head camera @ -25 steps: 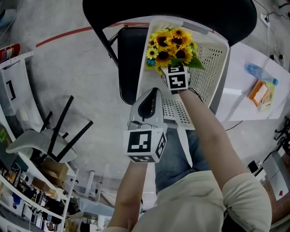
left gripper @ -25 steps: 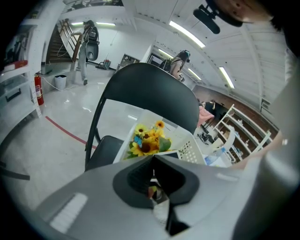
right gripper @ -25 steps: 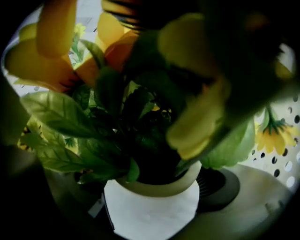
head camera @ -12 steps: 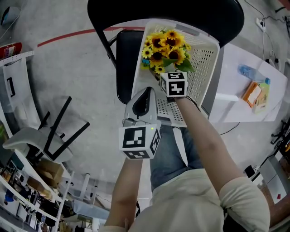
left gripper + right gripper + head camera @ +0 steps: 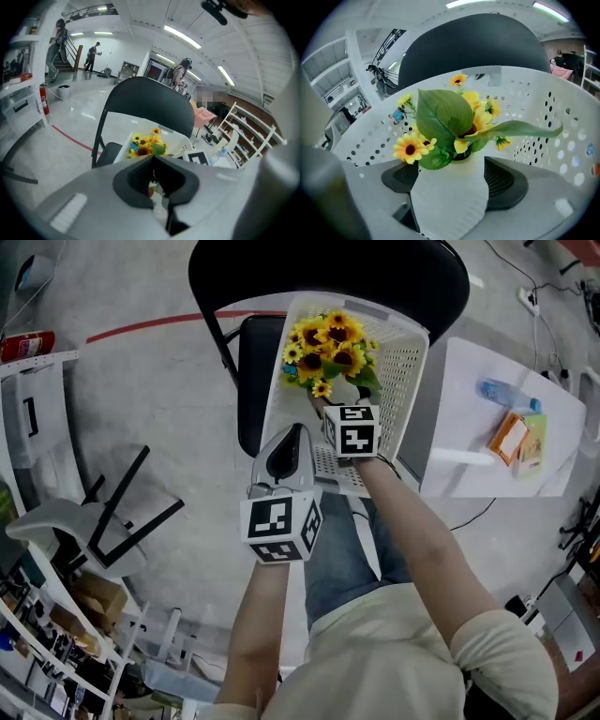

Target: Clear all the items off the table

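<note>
- The right gripper [image 5: 452, 178] points down into a white perforated basket [image 5: 405, 362] that rests on a black chair [image 5: 328, 268].
- Its jaws stand wide apart and have just been closing a little.
- A white vase [image 5: 450, 201] lies between them. Its body fills the gap and runs back toward the camera, and its neck points away from the gripper.
- The ribbed pads [image 5: 505, 180] flank the vase on both sides, close to its walls. No pressing of the pads on it can be made out.
- Sunflowers [image 5: 410, 149] and a broad green leaf spread from the vase's mouth just beyond the jaw tips, against the basket's far wall.
- In the head view the vase shows between the flowers and the right gripper's marker cube [image 5: 354, 430], inside the basket's far half.
- The left gripper [image 5: 153, 176] has its jaws closed together.
- Its nose sits at the basket's near left rim. Whether it nips that rim cannot be told.
- Well apart to the right stands a white worktop [image 5: 469, 474].
- On the worktop lie a blue bottle [image 5: 494, 390] and an orange pack [image 5: 509, 437], near each other by its far edge.
</note>
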